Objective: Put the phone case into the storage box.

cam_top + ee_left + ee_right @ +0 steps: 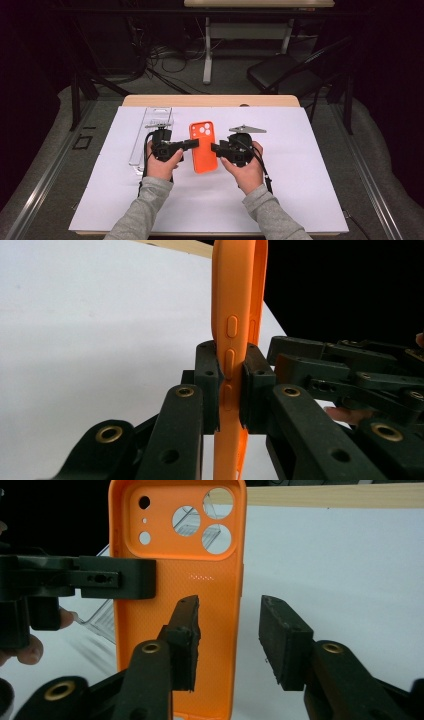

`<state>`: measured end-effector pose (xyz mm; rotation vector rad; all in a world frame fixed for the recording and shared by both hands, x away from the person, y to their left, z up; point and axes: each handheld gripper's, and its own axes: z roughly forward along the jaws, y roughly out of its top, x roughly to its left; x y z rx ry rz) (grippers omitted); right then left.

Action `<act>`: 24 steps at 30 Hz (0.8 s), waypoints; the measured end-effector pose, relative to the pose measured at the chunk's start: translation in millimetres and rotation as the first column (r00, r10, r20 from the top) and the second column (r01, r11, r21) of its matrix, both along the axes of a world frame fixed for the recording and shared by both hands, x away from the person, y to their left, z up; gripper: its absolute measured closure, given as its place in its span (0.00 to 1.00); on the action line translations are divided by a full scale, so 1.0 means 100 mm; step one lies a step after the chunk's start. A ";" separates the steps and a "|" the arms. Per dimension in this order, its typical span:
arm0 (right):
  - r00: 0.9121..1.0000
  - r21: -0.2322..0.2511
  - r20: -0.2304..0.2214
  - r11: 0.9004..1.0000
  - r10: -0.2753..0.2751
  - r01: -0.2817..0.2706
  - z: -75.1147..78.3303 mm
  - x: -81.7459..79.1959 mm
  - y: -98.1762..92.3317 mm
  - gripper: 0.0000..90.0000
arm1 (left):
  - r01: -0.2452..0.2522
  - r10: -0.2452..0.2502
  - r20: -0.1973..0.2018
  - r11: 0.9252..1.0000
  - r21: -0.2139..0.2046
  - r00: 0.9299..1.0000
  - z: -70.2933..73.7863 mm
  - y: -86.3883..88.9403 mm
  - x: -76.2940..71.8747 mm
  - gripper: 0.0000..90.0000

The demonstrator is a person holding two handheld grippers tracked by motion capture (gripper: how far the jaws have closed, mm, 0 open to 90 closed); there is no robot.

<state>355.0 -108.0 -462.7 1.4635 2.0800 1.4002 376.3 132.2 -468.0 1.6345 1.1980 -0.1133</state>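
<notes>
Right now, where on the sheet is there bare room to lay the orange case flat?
The white sheet is bare right of the right gripper out to its edge, and along the near strip in front of the forearms. The crowded part is the left middle: the clear plastic tray lies close behind the left gripper, which clamps the orange phone case.

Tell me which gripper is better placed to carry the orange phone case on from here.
Left. The left gripper is clamped on the side edge of the orange phone case, pads pressing both faces. The right gripper has its jaws apart around the case's other edge, pressing nothing, so it would likely have to close first.
</notes>
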 end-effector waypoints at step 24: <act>0.974 -0.078 0.147 0.984 0.173 -0.163 0.04 -0.09 -0.20 0.57 | -0.013 0.014 0.102 1.000 -0.004 0.995 0.06 0.05 -0.06 0.90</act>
